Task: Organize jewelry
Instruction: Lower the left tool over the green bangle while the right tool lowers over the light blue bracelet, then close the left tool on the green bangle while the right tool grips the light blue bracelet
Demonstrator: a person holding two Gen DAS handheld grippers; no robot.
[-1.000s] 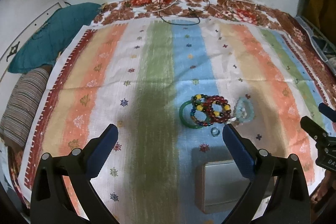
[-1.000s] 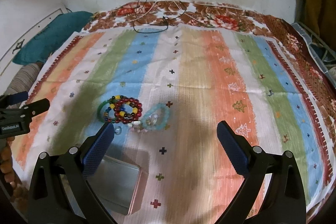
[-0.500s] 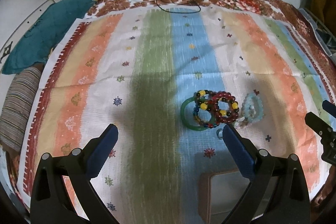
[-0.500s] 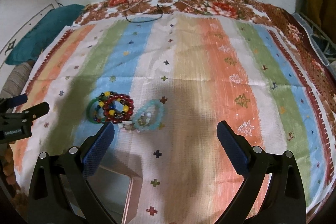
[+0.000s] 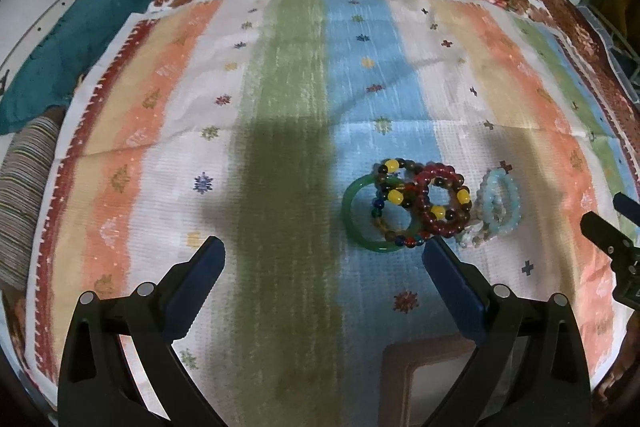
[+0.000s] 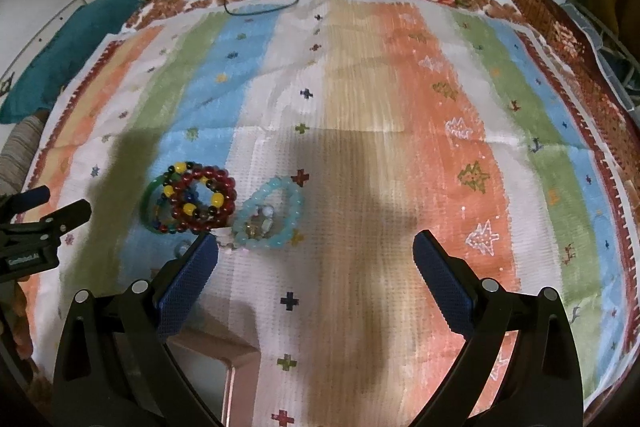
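Jaws on your left gripper (image 5: 322, 261) and right gripper (image 6: 316, 255) stand wide, holding nothing. Box (image 5: 424, 383) sits at lower frame. Beyond it, mid-frame right on the striped cloth (image 5: 280, 107), green bangle (image 5: 352, 223), dark red bracelet (image 5: 442, 201) and pale blue bracelet (image 5: 500, 207) lie clustered.

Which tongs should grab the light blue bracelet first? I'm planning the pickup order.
Right tongs, probably: open, with the light blue bracelet almost straight ahead. From the left tongs, it lies beyond the red bead bracelet.
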